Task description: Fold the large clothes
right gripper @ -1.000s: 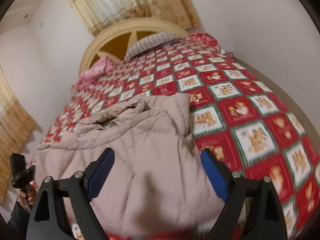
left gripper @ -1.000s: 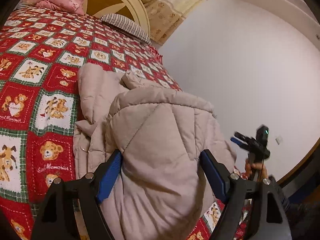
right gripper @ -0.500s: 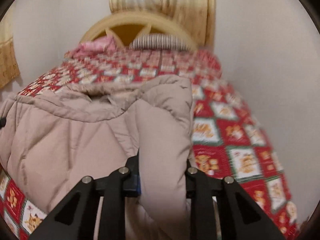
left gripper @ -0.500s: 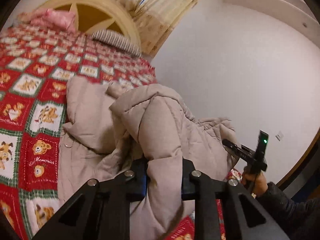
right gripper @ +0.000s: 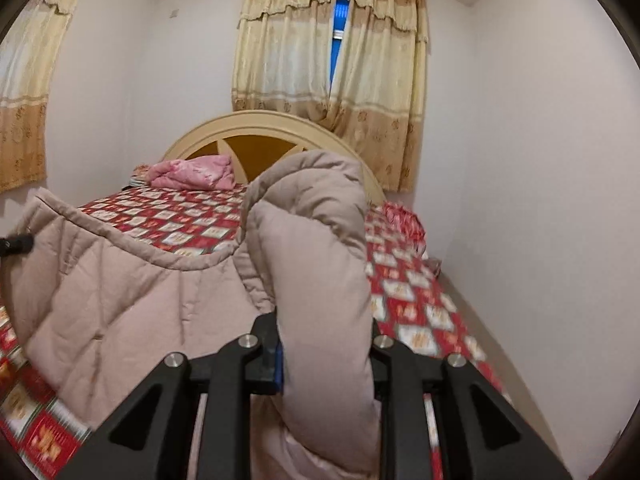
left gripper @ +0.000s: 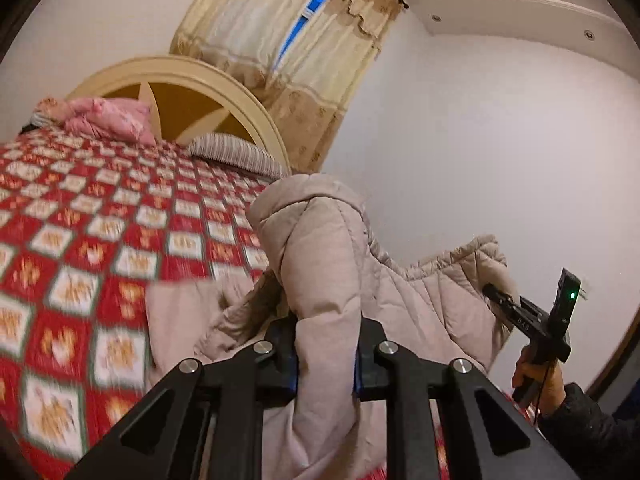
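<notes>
A beige padded jacket (left gripper: 328, 264) is lifted off the red teddy-bear bedspread (left gripper: 92, 232). My left gripper (left gripper: 325, 354) is shut on a thick fold of the jacket at its near edge. My right gripper (right gripper: 326, 354) is shut on another fold of the same jacket (right gripper: 316, 248), and the hem hangs stretched between the two. In the left wrist view the right gripper (left gripper: 532, 320) shows at the right, held by a hand, its tip against the jacket's raised corner. The left gripper's tip (right gripper: 16, 244) shows at the left edge of the right wrist view.
The bed has a cream arched headboard (right gripper: 272, 136), a pink folded blanket (right gripper: 192, 174) and a striped pillow (left gripper: 236, 154) at its head. Curtains (right gripper: 332, 76) hang behind. A white wall (right gripper: 540, 200) runs close along the bed's right side.
Both grippers went from open around the jacket's edge to shut on folds of it. They then lifted the jacket up off the bed, and both views tilted upward.
</notes>
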`<act>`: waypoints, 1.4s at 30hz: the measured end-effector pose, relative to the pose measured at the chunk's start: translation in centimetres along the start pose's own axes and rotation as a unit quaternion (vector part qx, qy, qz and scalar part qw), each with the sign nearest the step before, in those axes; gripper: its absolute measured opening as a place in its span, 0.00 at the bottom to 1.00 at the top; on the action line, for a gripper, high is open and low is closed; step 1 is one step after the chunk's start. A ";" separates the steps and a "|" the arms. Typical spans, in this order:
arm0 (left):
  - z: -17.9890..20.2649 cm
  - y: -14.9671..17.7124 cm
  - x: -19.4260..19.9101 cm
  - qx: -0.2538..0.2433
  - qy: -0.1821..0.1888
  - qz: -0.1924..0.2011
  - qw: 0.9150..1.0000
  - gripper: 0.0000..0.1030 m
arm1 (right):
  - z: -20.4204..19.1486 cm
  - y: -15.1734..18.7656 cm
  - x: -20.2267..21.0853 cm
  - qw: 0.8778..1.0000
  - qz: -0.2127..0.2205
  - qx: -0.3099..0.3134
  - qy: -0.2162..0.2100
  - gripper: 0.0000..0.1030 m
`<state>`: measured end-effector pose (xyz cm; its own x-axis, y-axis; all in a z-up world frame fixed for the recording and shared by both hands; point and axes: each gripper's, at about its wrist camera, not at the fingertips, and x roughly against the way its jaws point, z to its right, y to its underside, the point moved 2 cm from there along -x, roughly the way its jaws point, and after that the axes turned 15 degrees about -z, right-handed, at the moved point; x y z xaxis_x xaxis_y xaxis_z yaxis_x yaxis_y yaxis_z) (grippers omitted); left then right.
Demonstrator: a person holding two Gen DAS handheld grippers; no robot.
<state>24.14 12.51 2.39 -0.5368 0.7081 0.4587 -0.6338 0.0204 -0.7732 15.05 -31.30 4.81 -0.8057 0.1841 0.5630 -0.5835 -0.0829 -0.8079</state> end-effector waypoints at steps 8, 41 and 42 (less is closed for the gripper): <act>-7.0 -4.4 -12.8 0.061 -0.124 -0.064 0.988 0.18 | 2.3 -3.8 -14.6 0.995 -0.070 -0.057 0.042 0.24; -12.0 0.1 -22.2 0.106 -0.305 -0.143 0.935 0.48 | -3.5 -0.2 -11.3 0.991 -0.092 -0.091 -0.037 0.14; -12.0 0.1 -22.2 0.106 -0.304 -0.143 0.936 0.48 | -5.5 -0.9 -11.3 0.992 -0.091 -0.069 -0.057 0.13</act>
<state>42.68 5.31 -13.14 -0.5056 0.1612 0.8476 -0.8614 -0.0394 -0.5064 25.26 -27.93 -1.81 -0.6992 0.0714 0.7114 -0.7070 0.0785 -0.7028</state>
